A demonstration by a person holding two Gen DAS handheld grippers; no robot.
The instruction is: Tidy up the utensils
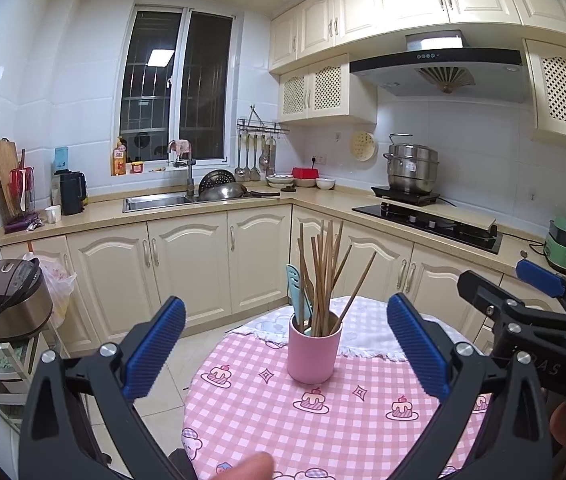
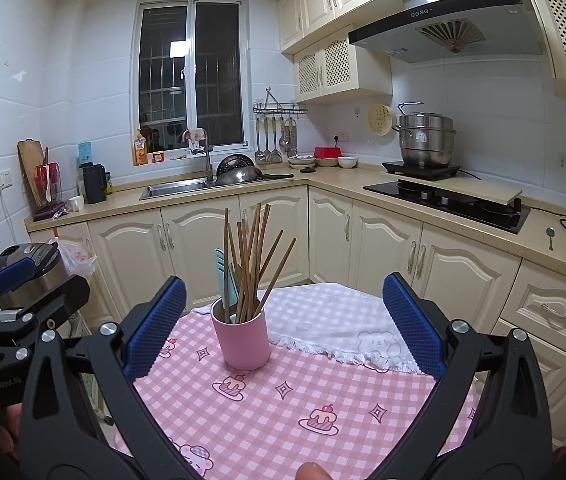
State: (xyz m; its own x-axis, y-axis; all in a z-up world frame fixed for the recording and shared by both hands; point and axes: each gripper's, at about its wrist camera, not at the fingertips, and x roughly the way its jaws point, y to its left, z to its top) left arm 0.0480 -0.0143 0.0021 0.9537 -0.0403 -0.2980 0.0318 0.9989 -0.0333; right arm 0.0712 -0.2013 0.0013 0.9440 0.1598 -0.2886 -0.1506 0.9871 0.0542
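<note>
Left gripper (image 1: 286,346) was spread wide and empty, hovering above the near edge of the worktop (image 1: 323,432), which wore a pink checked cloth with cake prints. Pink cup (image 1: 314,350) stood upright just past the middle, framed between my left pads, not touched. In it, a bundle of wooden chopsticks (image 1: 321,276) stood on end, long axes near vertical, free ends up and fanned; two leaned out to the right of the rest. A pale teal utensil (image 1: 297,284) sat at the bundle's left side, also upright; I could not tell what kind it was. Beyond the cup lay a white fringed cloth (image 1: 363,332) over the far side of the worktop. Right gripper (image 2: 283,326) was likewise wide open with nothing in it, level with the left and just beside it, the cup a little left of its centre line. No loose utensils showed on the worktop, so I judged the work either not begun or nearly finished; I could not tell which. If the leaning sticks needed squaring up, my read was to come in from above, close on the shafts well over the rim, and steady the cup with the other gripper, since a tall light cup with a top-heavy load would tip easily.
</note>
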